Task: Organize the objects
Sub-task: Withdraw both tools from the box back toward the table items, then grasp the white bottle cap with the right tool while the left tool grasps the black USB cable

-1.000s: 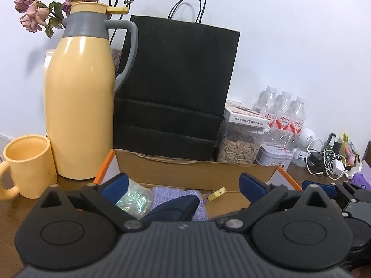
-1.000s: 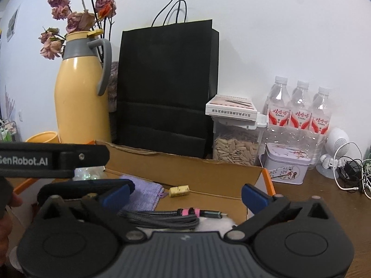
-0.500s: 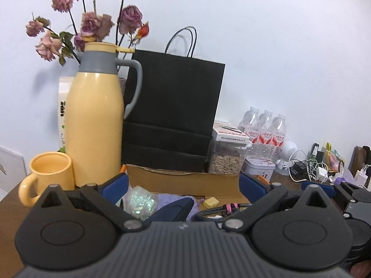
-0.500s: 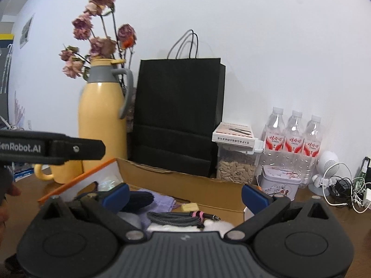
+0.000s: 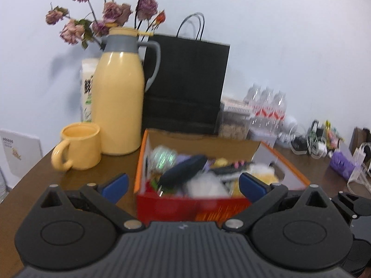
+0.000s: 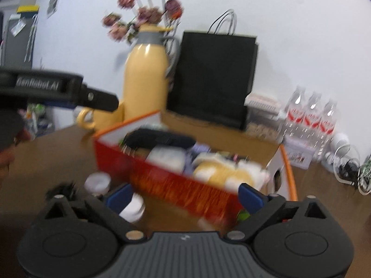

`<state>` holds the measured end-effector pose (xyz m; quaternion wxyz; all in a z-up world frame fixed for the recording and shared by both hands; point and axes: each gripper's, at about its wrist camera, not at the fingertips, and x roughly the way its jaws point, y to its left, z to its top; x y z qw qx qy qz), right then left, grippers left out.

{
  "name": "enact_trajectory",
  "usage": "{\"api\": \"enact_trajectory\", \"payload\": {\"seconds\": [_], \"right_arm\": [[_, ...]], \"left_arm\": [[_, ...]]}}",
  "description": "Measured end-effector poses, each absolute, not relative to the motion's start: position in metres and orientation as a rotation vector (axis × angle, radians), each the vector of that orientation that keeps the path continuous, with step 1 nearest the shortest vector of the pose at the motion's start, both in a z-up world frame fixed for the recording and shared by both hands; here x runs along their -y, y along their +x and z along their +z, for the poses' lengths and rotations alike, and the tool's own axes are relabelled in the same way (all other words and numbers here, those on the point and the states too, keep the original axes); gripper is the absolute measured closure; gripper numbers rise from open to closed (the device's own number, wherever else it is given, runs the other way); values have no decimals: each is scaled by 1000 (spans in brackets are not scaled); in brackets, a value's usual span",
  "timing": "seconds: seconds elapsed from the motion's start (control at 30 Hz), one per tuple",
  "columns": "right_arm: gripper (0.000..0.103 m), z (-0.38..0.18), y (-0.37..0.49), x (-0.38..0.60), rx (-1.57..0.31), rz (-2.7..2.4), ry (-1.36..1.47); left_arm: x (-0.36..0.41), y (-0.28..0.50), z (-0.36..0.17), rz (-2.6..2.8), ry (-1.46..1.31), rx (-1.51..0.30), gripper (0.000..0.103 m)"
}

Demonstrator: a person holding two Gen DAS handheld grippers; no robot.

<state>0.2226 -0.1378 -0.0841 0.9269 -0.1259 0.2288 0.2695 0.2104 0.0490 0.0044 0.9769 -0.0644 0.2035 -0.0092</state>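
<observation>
A red and orange cardboard box [image 5: 192,205] [image 6: 176,185] sits on the brown table, filled with a dark blue case [image 5: 183,170] [image 6: 160,137], a shiny ball [image 5: 163,157], a black cable [image 5: 228,169], white and yellow soft items [image 6: 220,173] and a purple pouch. My left gripper [image 5: 183,183] is open and empty, held back in front of the box. My right gripper [image 6: 184,193] is open and empty, near the box's front wall. Two small white jars [image 6: 97,181] stand on the table left of the box. Both views are blurred.
Behind the box stand a yellow thermos [image 5: 118,99] with dried flowers, a yellow mug [image 5: 77,147], a black paper bag [image 5: 187,85], a seed jar, water bottles [image 6: 313,115] and tangled cables [image 5: 310,141] at the right. The left gripper's body [image 6: 58,90] crosses the right view.
Both grippers have pulled back and up from over the box. The box's red front wall and the white jars have come into view. Both stay open.
</observation>
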Motion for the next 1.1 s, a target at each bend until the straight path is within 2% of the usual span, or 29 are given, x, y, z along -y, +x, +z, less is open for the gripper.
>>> {"api": "enact_trajectory", "payload": {"seconds": [0.07, 0.13, 0.23, 0.3, 0.37, 0.4, 0.6, 0.7, 0.97, 1.0, 1.03, 1.1], "right_arm": [[23, -93, 215, 139, -507, 565, -253], [27, -100, 209, 139, -527, 563, -257], [42, -109, 201, 137, -552, 566, -259], [45, -114, 200, 135, -568, 569, -254], [58, -117, 200, 133, -580, 572, -248], [61, -118, 201, 132, -582, 570, -246], [65, -123, 208, 125, -592, 561, -216], [70, -126, 212, 124, -608, 557, -193], [71, -127, 213, 125, -608, 555, -178], [72, -128, 213, 125, -605, 556, -178], [77, -128, 213, 125, -605, 564, -175], [77, -129, 211, 124, -597, 567, -180]], "left_arm": [[-53, 201, -3, -13, -121, -436, 0], [-56, 190, -12, -12, -113, -462, 0], [-61, 176, -24, 7, -114, -495, 0], [-66, 167, -31, 18, -125, -516, 0], [-71, 159, -37, 30, -134, -532, 0], [-73, 157, -40, 37, -138, -540, 0], [-83, 142, -46, 69, -164, -560, 0], [-85, 137, -47, 78, -169, -558, 0], [-85, 132, -47, 86, -182, -557, 0], [-85, 131, -47, 87, -183, -558, 0], [-85, 131, -47, 88, -184, -559, 0], [-85, 130, -47, 90, -186, -560, 0]]}}
